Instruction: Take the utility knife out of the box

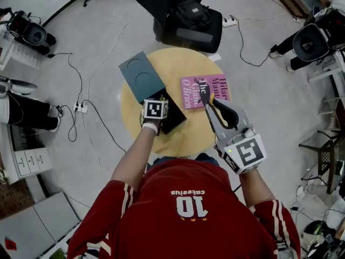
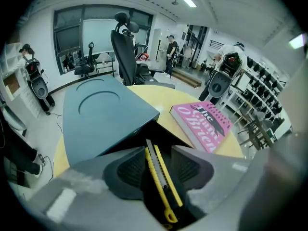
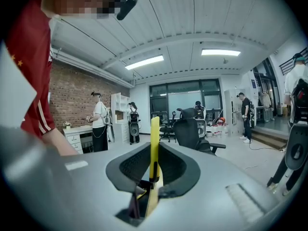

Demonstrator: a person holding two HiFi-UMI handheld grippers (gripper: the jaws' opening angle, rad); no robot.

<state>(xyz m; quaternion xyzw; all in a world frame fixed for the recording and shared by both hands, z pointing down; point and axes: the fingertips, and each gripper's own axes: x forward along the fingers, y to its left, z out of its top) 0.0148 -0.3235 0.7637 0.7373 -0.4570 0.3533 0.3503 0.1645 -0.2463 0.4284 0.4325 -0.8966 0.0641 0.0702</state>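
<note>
An open black box [image 1: 175, 117] sits on the round yellow table [image 1: 188, 139], with its dark teal lid [image 1: 141, 75] beside it. My left gripper [image 1: 160, 117] points steeply down into the box. In the left gripper view a yellow utility knife [image 2: 163, 189] lies in the box [image 2: 168, 134] between the open jaws of the left gripper [image 2: 161, 163]; the pads stand clear of it on both sides. My right gripper [image 1: 207, 97] hovers over the pink book's edge, shut on a second yellow utility knife [image 3: 154, 143] that sticks up between its pads [image 3: 132, 165].
A pink book [image 1: 215, 88] lies at the table's right side. A black office chair with a backpack [image 1: 186, 15] stands behind the table. Cables and a power strip [image 1: 81, 108] run over the floor at the left. Several people stand around the room.
</note>
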